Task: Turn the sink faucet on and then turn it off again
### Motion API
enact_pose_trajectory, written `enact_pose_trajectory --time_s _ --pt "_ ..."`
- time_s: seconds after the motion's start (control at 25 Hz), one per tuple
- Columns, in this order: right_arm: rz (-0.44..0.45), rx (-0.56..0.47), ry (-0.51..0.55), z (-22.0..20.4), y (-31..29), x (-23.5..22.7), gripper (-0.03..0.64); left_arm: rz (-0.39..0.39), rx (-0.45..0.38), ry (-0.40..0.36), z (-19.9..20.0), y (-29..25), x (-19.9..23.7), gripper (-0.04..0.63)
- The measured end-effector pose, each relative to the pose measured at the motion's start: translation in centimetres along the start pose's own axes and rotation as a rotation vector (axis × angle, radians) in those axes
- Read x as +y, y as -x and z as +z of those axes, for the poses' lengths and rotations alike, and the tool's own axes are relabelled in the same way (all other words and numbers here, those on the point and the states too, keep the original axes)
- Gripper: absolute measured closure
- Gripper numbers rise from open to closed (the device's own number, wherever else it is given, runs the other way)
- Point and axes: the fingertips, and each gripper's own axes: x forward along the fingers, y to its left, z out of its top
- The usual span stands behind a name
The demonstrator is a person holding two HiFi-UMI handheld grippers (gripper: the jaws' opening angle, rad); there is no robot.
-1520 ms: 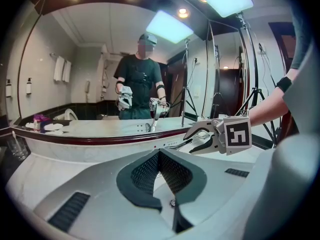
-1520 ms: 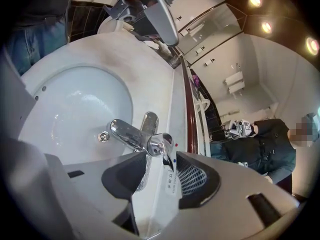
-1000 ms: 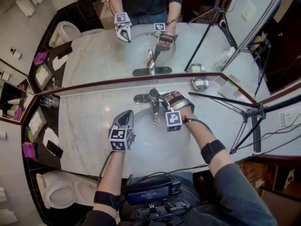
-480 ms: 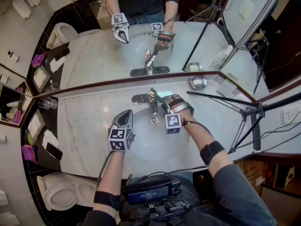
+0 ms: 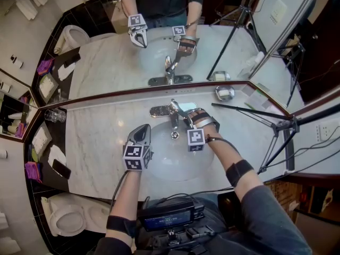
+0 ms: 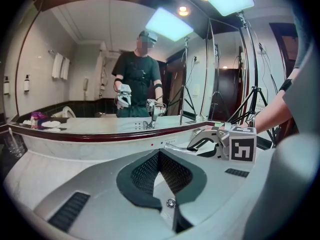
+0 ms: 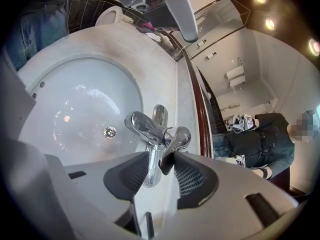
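Faucet [image 7: 146, 128]: chrome, single lever [image 7: 179, 140] | right gripper [image 7: 162, 160]: spread, just closing round lever | left gripper [image 6: 159, 155]: pressed together

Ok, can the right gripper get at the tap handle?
Probably yes. The handle sits between the jaws of the right gripper, which have just been closing on it, and nothing seems to block the way.
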Motion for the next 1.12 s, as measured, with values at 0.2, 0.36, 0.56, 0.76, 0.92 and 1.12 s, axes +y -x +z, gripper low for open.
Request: enact_pose_trajectory --time_s 0.2,0.36,0.56,0.76,0.92,1.12 --pt "-0.001 0.015 -0.040 0.2 0.1 -0.2 0.456 0.004 0.003 -0.004 -0.3 0.4 -0.2 0.592" --pt "-0.006 -0.012 -0.163 1.1 1.3 -0.9 0.456 0.008 -0.001 -0.006 -0.1 0.8 -0.1 0.592" --pt "-0.047 -0.043 -0.271 1.2 3.2 -2.1 0.464 0.010 -0.012 -0.008 0.2 1.3 -0.2 0.592" --pt "-0.109 -0.103 -0.449 1.3 6.4 -4.1 0.591 0.002 -0.021 -0.015 0.4 1.6 -0.7 0.592" --pt "-0.113 -0.182 -0.732 0.5 8.4 -4.7 0.597 -0.003 -0.026 -0.024 0.6 1.8 -1.1 0.592" --pt "-0.093 -0.301 -1.167 -1.2 11.0 -5.6 0.598 -0.001 -0.030 -0.028 0.8 2.3 -1.3 0.592"
